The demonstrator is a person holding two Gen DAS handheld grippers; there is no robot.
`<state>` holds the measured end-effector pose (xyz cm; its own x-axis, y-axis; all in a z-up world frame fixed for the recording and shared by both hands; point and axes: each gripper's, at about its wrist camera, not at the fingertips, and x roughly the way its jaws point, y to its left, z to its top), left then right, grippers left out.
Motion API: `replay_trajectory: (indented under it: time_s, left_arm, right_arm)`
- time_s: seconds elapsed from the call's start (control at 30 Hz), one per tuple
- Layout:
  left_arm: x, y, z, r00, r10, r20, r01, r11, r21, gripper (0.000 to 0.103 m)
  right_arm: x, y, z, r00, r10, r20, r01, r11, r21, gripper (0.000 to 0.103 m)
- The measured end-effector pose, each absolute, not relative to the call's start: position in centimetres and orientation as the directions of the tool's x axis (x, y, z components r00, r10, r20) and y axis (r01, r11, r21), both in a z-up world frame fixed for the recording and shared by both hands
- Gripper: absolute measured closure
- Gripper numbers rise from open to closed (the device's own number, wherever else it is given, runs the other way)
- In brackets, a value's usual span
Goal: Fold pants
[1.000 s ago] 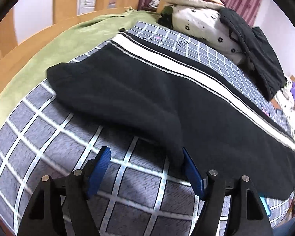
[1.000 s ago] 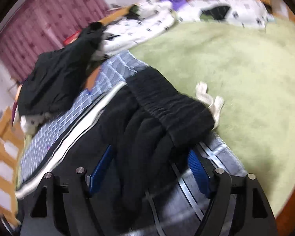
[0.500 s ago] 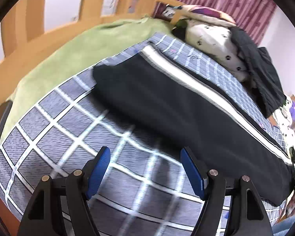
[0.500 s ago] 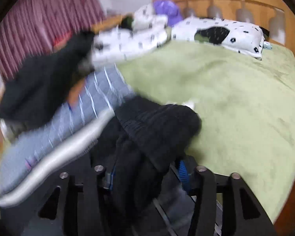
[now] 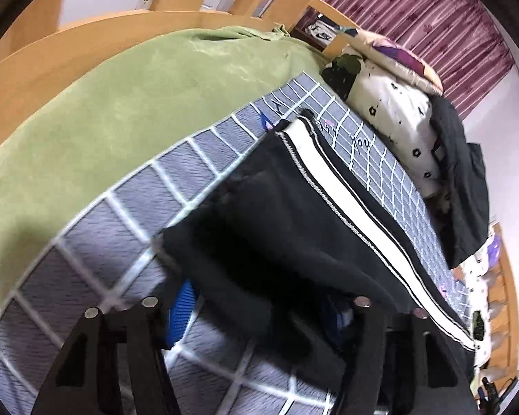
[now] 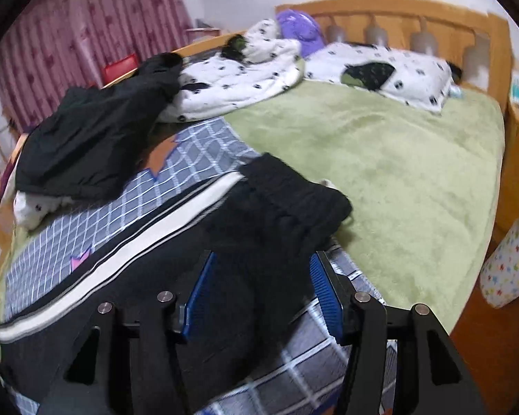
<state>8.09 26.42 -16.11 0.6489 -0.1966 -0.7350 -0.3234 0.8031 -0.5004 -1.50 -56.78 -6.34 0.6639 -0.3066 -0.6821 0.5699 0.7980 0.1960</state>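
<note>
Black pants (image 5: 294,228) with a white side stripe (image 5: 332,186) lie stretched across a grey checked blanket (image 5: 121,228). My left gripper (image 5: 256,314) straddles the leg end. Dark cloth lies between its closing jaws and hides most of the right pad, while the left pad (image 5: 181,311) shows nearly bare. In the right wrist view the bunched elastic waistband (image 6: 287,200) is raised off the blanket (image 6: 204,145). My right gripper (image 6: 263,294) is shut on the black cloth just below that waistband.
A green cover (image 6: 380,159) spreads beyond the blanket. A black garment heap (image 6: 97,145) and white spotted bedding (image 6: 245,76) lie along the far side. A wooden bed frame (image 5: 86,34) borders the bed. A star-patterned bin (image 6: 512,263) stands on the floor at the right.
My left gripper swung over to the pants' leg end, so cloth now lies between jaws that held nothing. My right gripper narrowed onto the waistband cloth and rose with it.
</note>
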Motion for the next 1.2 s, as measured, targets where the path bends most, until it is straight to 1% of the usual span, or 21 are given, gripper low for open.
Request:
replay_trajectory:
  time_s: [0.13,0.2,0.33,0.4,0.47,0.53,0.57,0.6,0.63,0.67,0.7,0.77,0.8,0.87,0.93,0.97,1.03,1.07,1.1,1.13,1.2]
  left_arm:
    - [4.9,26.6,-16.4,0.667,-0.252,-0.701,-0.242,0.816,-0.524,0.025]
    - [3.9,26.1,-15.8,0.679,-0.258,-0.687,-0.206,0.832,-0.516,0.013]
    - [5.2,26.1,-16.0,0.677,-0.241,-0.695,-0.243,0.819,-0.52,0.012]
    - [7.1,26.5,-16.8,0.648,-0.205,-0.734,-0.324,0.797,-0.509,0.014]
    - [8.2,26.5,-16.6,0.663,-0.172,-0.728,-0.344,0.794,-0.501,0.014]
    - [9.2,26.5,-16.5,0.653,-0.118,-0.748,-0.383,0.8,-0.461,0.031]
    - [9.7,26.7,-16.5,0.631,-0.051,-0.774,-0.43,0.808,-0.404,0.055]
    - [9.9,26.9,-16.4,0.625,0.002,-0.781,-0.456,0.813,-0.362,0.069]
    - [10.0,27.1,-16.2,0.634,-0.007,-0.773,-0.445,0.815,-0.372,0.075]
    - [10.0,27.3,-15.6,0.656,-0.033,-0.754,-0.42,0.814,-0.401,0.083]
    - [9.7,27.2,-14.5,0.688,-0.027,-0.725,-0.393,0.826,-0.404,0.083]
    - [8.9,26.6,-12.4,0.743,0.017,-0.669,-0.338,0.873,-0.353,0.083]
    - [9.0,26.2,-12.1,0.731,0.046,-0.681,-0.342,0.888,-0.308,0.083]
    - [9.8,26.4,-13.3,0.673,0.05,-0.738,-0.387,0.874,-0.293,0.083]
    - [10.2,26.7,-15.1,0.615,0.042,-0.788,-0.421,0.862,-0.282,0.076]
    - [10.0,27.0,-15.6,0.591,0.044,-0.805,-0.442,0.853,-0.278,0.067]
    - [9.2,27.1,-15.8,0.593,0.011,-0.805,-0.432,0.849,-0.306,0.06]
    - [8.9,26.8,-15.6,0.581,0.001,-0.814,-0.419,0.858,-0.298,0.05]
    - [8.5,26.4,-15.3,0.564,-0.004,-0.826,-0.402,0.872,-0.279,0.045]
    - [8.3,25.7,-15.1,0.551,-0.009,-0.834,-0.381,0.887,-0.262,0.041]
    - [7.4,23.8,-14.5,0.525,-0.045,-0.85,-0.292,0.929,-0.229,0.041]
  right_arm:
    - [-1.2,-53.2,-5.4,0.663,-0.319,-0.677,0.532,0.837,0.127,0.046]
    - [-0.7,-52.1,-5.5,0.661,-0.317,-0.68,0.521,0.847,0.111,0.046]
    - [0.5,-50.1,-6.0,0.667,-0.281,-0.69,0.492,0.862,0.124,0.046]
    - [0.9,-49.3,-6.2,0.673,-0.263,-0.692,0.481,0.865,0.139,0.046]
    - [1.2,-48.4,-6.4,0.67,-0.247,-0.7,0.473,0.869,0.146,0.046]
    - [1.2,-47.8,-6.6,0.667,-0.24,-0.705,0.466,0.873,0.144,0.046]
    - [1.2,-47.4,-6.8,0.665,-0.238,-0.708,0.462,0.876,0.139,0.046]
    - [1.2,-47.2,-6.9,0.662,-0.238,-0.711,0.46,0.878,0.134,0.046]
    - [1.2,-47.0,-7.2,0.656,-0.237,-0.717,0.457,0.88,0.127,0.046]
    - [1.3,-46.7,-7.5,0.651,-0.235,-0.722,0.453,0.883,0.121,0.046]
    - [1.4,-46.5,-7.6,0.649,-0.236,-0.723,0.451,0.885,0.116,0.046]
    - [1.5,-46.2,-7.7,0.646,-0.243,-0.724,0.446,0.889,0.1,0.046]
    - [1.6,-46.1,-7.7,0.648,-0.243,-0.722,0.441,0.892,0.095,0.046]
    - [2.1,-45.9,-7.7,0.651,-0.241,-0.72,0.427,0.9,0.085,0.046]
    - [3.0,-45.8,-7.8,0.654,-0.223,-0.723,0.403,0.912,0.084,0.046]
    - [3.7,-45.6,-7.8,0.656,-0.207,-0.725,0.381,0.921,0.083,0.046]
    - [5.3,-45.1,-7.9,0.651,-0.176,-0.738,0.33,0.941,0.067,0.046]
    - [6.5,-44.5,-7.9,0.649,-0.158,-0.744,0.289,0.956,0.049,0.046]
    - [7.2,-44.0,-7.9,0.65,-0.15,-0.745,0.262,0.964,0.034,0.046]
    - [8.3,-43.3,-7.8,0.655,-0.144,-0.742,0.223,0.975,0.007,0.046]
    - [10.2,-41.8,-7.8,0.669,-0.127,-0.732,0.157,0.987,-0.029,0.043]
